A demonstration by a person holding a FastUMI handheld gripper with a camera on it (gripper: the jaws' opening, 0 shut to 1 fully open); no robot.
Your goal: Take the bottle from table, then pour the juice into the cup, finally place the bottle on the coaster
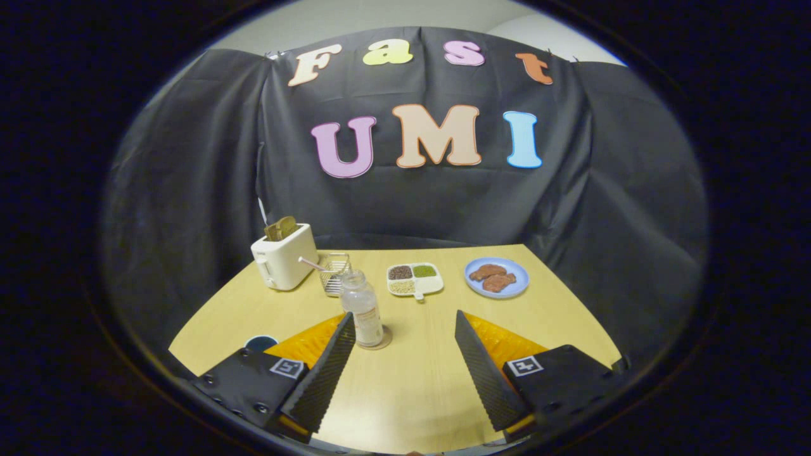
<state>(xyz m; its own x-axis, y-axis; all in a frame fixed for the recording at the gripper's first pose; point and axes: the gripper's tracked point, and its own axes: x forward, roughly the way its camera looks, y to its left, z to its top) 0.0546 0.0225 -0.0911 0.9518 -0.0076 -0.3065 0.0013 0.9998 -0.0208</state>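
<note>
1. Plainly, the gripper (pixel 403 329) stands wide apart and holds nothing, with bare table (pixel 418 380) between its fingers.
2. The bottle (pixel 362 308) stands upright just ahead of the left finger's tip, at about eleven o'clock from the gap's middle, on what looks like a thin round coaster (pixel 380 346) showing at its base.
3. Whether the finger touches the bottle cannot be told; they look very close.
4. A dark round thing (pixel 261 342) peeps out at nine o'clock from the bottle, beside the left finger's housing; it may be the cup, though too little shows to be sure.
5. Beyond the bottle, at twelve o'clock, lie a wire basket (pixel 334 271) and a toaster (pixel 283 256); a divided dish (pixel 415 279) and a blue plate (pixel 497 277) sit toward one and two o'clock.
6. Handling, as a judgement: the bottle looks like clear, light plastic, smooth and slightly yielding, so it could slip or tip if nudged sideways.
7. The best hold would likely be across the labelled mid-body, below the shoulder, with both fingers squarely on opposite sides.
8. To get there, the gripper would need to shift toward nine o'clock until the bottle sits centred between the fingers.
</note>
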